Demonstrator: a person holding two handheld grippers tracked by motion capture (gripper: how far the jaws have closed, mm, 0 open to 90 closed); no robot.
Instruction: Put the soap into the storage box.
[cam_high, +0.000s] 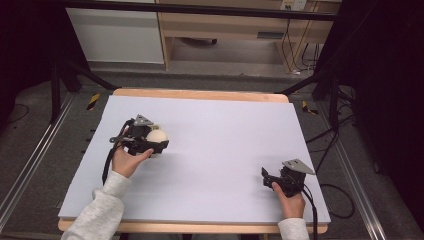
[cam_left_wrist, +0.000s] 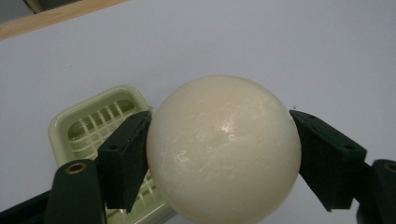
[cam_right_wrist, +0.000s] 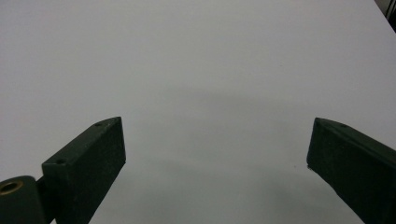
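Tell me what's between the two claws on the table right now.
Bare white table top, as the high view shows. The left claw is shut on the cream ball; the right claw is open.

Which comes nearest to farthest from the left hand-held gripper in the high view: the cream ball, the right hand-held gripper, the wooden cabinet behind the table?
1. Cream ball, held between its jaws.
2. Right hand-held gripper, across the table, near the front right.
3. Wooden cabinet, beyond the table's far edge.
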